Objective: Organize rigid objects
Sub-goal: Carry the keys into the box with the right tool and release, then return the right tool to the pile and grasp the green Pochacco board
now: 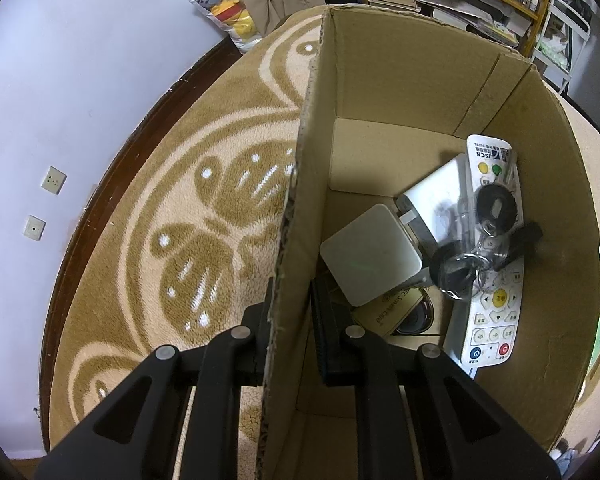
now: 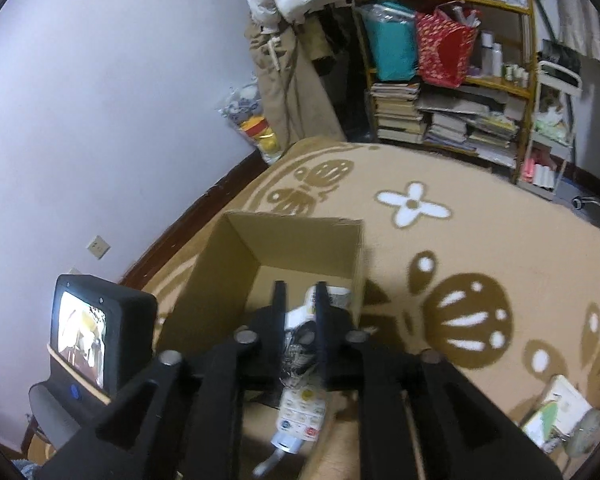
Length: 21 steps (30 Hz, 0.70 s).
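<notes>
A cardboard box (image 1: 400, 80) stands open on the patterned rug. My left gripper (image 1: 290, 304) is shut on its left wall, one finger outside and one inside. Inside lie a white remote (image 1: 496, 312), a white square case (image 1: 370, 256), a white slab (image 1: 432, 196), a tan card (image 1: 396, 308) and a black item in a clear bag (image 1: 480, 240) across the remote. In the right wrist view my right gripper (image 2: 300, 300) hangs above the box (image 2: 292, 240) with its jaws apart and nothing pinched. Below them show the bagged item (image 2: 298, 344) and the remote (image 2: 304, 400).
The rug (image 2: 480, 240) spreads to the right of the box. A green and white packet (image 2: 560, 412) lies on it at lower right. A crowded bookshelf (image 2: 452, 120) and a bag of toys (image 2: 256, 128) stand by the far wall. The left unit's screen (image 2: 84, 336) shows at left.
</notes>
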Each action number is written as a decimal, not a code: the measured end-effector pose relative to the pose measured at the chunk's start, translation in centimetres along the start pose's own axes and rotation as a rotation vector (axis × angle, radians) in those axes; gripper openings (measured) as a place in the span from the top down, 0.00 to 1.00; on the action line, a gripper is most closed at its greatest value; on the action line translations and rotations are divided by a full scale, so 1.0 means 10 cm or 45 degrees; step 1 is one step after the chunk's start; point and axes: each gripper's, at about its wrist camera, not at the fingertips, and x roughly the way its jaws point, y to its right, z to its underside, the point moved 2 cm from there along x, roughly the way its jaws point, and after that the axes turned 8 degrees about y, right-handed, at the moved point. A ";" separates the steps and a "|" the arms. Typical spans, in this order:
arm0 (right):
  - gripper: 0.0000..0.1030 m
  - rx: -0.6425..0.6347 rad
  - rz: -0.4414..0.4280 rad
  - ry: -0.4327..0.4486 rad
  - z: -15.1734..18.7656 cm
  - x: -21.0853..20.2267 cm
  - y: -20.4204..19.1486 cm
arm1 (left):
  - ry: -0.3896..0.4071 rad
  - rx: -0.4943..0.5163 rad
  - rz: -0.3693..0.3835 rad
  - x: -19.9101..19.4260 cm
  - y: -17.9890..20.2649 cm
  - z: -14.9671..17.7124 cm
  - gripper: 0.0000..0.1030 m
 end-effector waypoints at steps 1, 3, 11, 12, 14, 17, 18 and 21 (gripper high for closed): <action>0.57 -0.004 0.022 0.007 0.00 -0.05 0.04 | 0.000 -0.001 0.001 0.00 0.00 0.00 0.87; 0.34 -0.013 0.077 0.024 0.02 -0.15 0.12 | -0.001 -0.004 0.002 0.00 0.00 0.00 0.87; 0.05 -0.029 0.381 0.024 0.12 -0.46 0.65 | 0.004 0.006 -0.010 -0.03 0.03 0.01 0.87; 0.05 -0.006 0.394 0.019 0.14 -0.49 0.73 | 0.003 0.003 -0.008 -0.03 0.02 0.00 0.87; 0.05 0.054 0.420 0.009 0.21 -0.56 0.91 | 0.002 0.001 -0.008 -0.04 0.02 0.00 0.87; 0.05 0.136 0.442 0.006 0.35 -0.66 1.13 | 0.003 0.005 -0.011 -0.04 0.02 0.00 0.87; 0.05 0.159 0.446 0.001 0.39 -0.67 1.18 | 0.003 0.003 -0.009 -0.04 0.02 0.00 0.87; 0.05 0.245 0.462 -0.018 0.54 -0.68 1.38 | 0.002 0.000 -0.007 -0.04 0.02 0.01 0.87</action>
